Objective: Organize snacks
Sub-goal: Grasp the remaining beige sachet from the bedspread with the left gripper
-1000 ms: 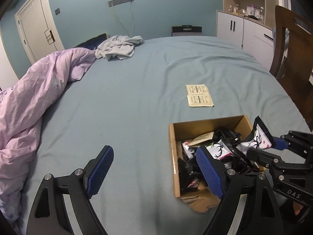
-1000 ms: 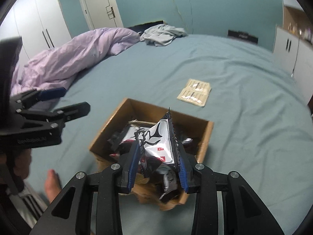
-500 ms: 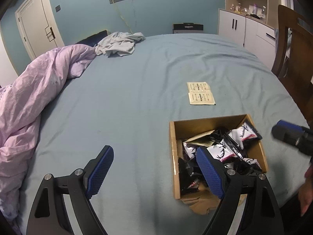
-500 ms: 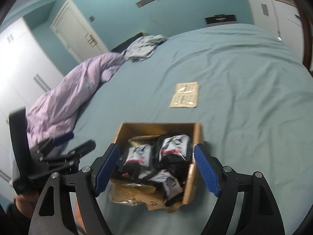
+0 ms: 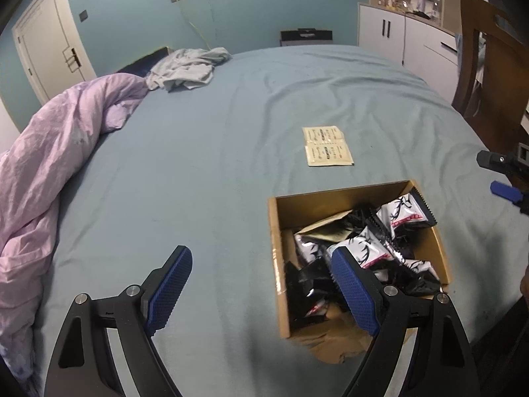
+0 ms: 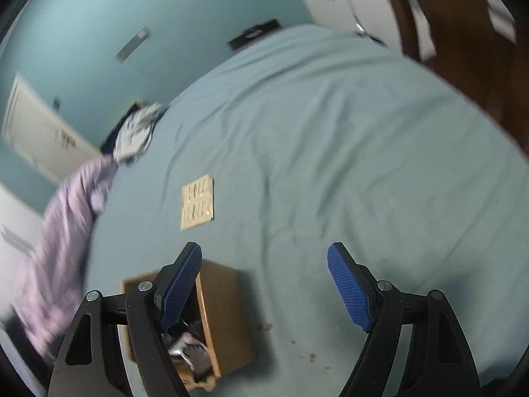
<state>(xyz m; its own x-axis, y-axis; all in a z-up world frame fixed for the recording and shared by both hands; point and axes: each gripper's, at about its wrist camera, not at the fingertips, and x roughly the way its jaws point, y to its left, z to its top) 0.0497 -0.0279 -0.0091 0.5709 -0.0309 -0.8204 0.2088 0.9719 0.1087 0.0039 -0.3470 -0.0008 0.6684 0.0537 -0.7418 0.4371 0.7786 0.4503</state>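
Observation:
An open cardboard box (image 5: 273, 248) sits on the blue bed sheet, holding several black-and-white snack packets (image 5: 401, 213). Two beige sachets (image 5: 325, 147) lie flat on the sheet beyond it. My left gripper (image 5: 261, 264) is open and empty, hovering by the box's left wall with its right finger over the packets. My right gripper (image 6: 264, 254) is open and empty too, over bare sheet to the right of the box (image 6: 224, 307). Its view is tilted and blurred, with the sachets (image 6: 197, 201) ahead on the left. In the left wrist view the right gripper (image 5: 489, 172) shows at the right edge.
A lilac duvet (image 5: 49, 152) is heaped along the bed's left side, with a grey garment (image 5: 188, 69) at the far end. A wooden chair (image 5: 489, 66) and white cabinets (image 5: 396, 33) stand to the right. Part of a hand shows at the right edge.
My right gripper let go of a black-and-white packet, which now lies in the box. It opened, drew away to the right and rolled. My left gripper stayed put.

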